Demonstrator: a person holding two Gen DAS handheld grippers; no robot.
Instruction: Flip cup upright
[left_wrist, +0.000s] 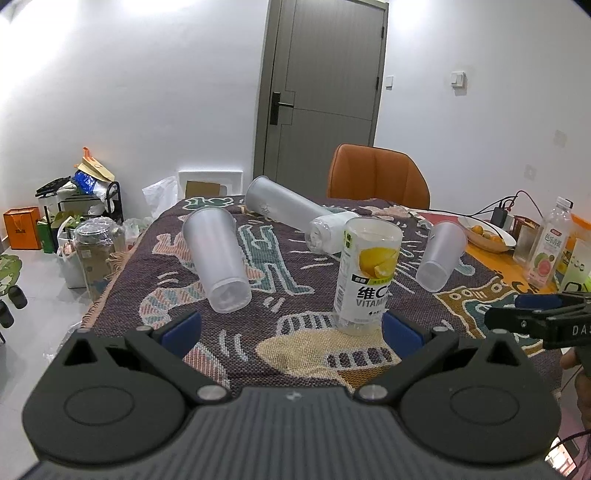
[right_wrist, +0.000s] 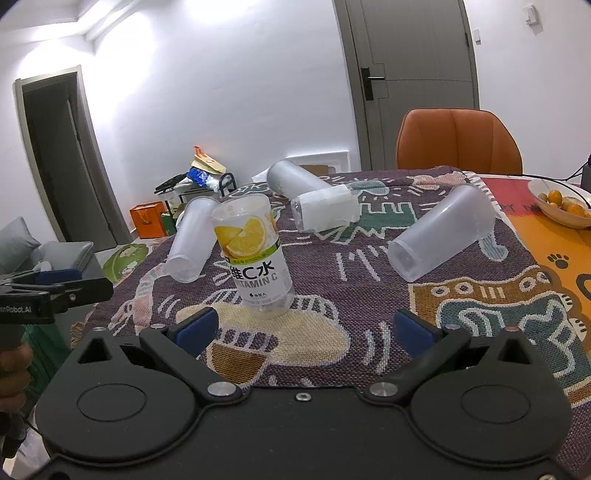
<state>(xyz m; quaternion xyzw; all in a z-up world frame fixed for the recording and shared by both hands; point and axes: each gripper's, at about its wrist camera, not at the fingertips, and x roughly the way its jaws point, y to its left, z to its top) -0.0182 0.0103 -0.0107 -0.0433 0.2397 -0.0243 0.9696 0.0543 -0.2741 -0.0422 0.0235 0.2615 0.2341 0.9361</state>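
Observation:
A clear cup with a lemon "Vitamin C" label (left_wrist: 367, 280) stands open end up on the patterned cloth; it also shows in the right wrist view (right_wrist: 255, 256). Frosted cups lie on their sides: one at left (left_wrist: 218, 258) (right_wrist: 192, 240), one at right (left_wrist: 441, 256) (right_wrist: 441, 238), a long one at the back (left_wrist: 280, 203) (right_wrist: 295, 181), and a white-wrapped one (left_wrist: 328, 230) (right_wrist: 325, 210). My left gripper (left_wrist: 291, 328) is open, just short of the labelled cup. My right gripper (right_wrist: 306, 328) is open, near the same cup.
An orange chair (left_wrist: 376, 177) stands behind the table. A bowl of oranges (left_wrist: 487, 232), a drink bottle (left_wrist: 550, 247) and cables sit at the right. Bags and boxes (left_wrist: 81, 229) crowd the floor at the left. The cloth's edge (left_wrist: 110, 291) drops off left.

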